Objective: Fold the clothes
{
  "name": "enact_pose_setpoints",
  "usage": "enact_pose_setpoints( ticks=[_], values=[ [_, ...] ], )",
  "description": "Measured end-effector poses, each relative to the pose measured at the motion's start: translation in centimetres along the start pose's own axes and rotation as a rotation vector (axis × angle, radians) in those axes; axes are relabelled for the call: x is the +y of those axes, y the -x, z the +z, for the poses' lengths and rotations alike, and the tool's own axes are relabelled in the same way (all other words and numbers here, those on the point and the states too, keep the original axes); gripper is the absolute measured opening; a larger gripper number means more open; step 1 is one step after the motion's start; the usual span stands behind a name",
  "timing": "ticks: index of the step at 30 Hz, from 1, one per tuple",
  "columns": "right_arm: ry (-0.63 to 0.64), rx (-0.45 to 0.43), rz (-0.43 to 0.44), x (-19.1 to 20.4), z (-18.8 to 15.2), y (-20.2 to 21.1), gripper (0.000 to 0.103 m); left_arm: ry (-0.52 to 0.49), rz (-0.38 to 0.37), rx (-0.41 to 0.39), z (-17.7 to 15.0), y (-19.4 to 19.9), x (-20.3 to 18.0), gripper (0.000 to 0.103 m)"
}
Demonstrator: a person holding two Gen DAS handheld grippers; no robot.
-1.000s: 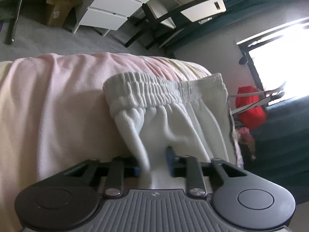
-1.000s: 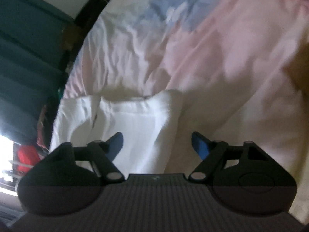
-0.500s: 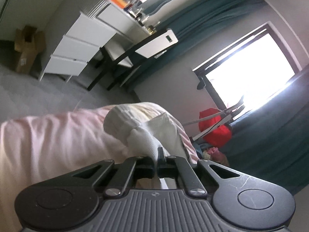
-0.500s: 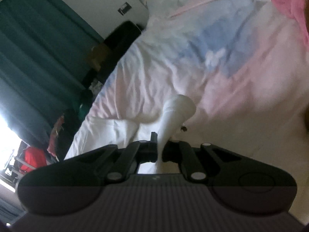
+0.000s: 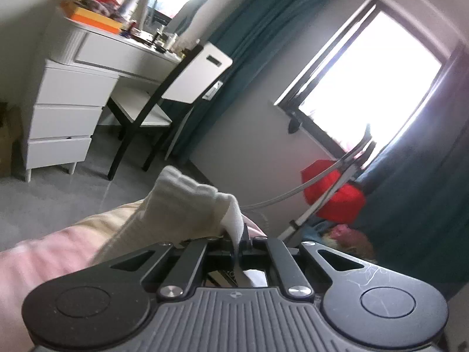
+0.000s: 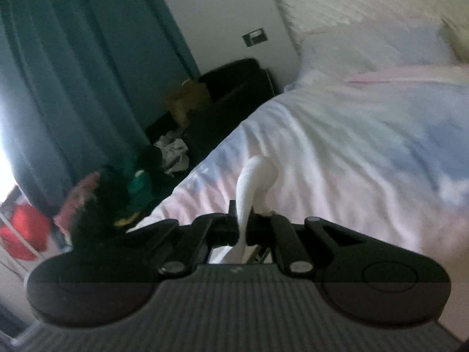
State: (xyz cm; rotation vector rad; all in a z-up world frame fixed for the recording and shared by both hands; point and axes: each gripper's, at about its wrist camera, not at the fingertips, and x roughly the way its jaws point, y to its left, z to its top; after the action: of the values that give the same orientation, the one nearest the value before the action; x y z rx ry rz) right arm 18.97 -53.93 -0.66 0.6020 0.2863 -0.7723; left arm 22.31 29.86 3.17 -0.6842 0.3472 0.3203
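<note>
Your left gripper [image 5: 241,236] is angled slightly downward over the bed's [image 5: 44,252] edge, its jaws pinched tight on the ribbed waistband of the white shorts [image 5: 187,205], which bunch up in front of it. Your right gripper [image 6: 244,226] tilts down the same way above the bed's long side by the curtains [image 6: 73,58], jaws clamped on a thin twisted fold of the same white fabric, lifted clear of the bedding.

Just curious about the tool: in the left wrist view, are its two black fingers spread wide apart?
No, the left gripper is shut on a pinch of the white ribbed garment.
</note>
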Motion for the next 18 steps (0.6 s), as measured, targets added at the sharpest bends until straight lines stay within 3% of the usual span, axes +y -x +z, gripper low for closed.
enact_pose_setpoints(
  ticks=[5,9,11,15,18],
  values=[
    [0.123,0.036,-0.079,5.1,-3.6,-10.2,0.006,-0.096,0.084,0.058,-1.7,-12.3,-4.2,0.002],
    [0.199,0.064,-0.162,7.2,-6.6,-15.3,0.006,-0.149,0.14,0.098,-3.0,-18.5,-6.0,0.003],
    [0.195,0.08,-0.183,7.3,-7.2,-16.6,0.006,-0.179,0.166,0.133,-3.6,-20.0,-6.3,0.003],
    [0.2,0.073,-0.147,7.1,-7.1,-16.4,0.007,-0.25,0.168,0.169,-4.0,-19.8,-5.1,0.005],
    [0.204,0.036,-0.103,7.2,-6.6,-15.3,0.008,-0.27,0.121,0.166,-4.2,-18.1,-3.9,0.009]
  ],
)
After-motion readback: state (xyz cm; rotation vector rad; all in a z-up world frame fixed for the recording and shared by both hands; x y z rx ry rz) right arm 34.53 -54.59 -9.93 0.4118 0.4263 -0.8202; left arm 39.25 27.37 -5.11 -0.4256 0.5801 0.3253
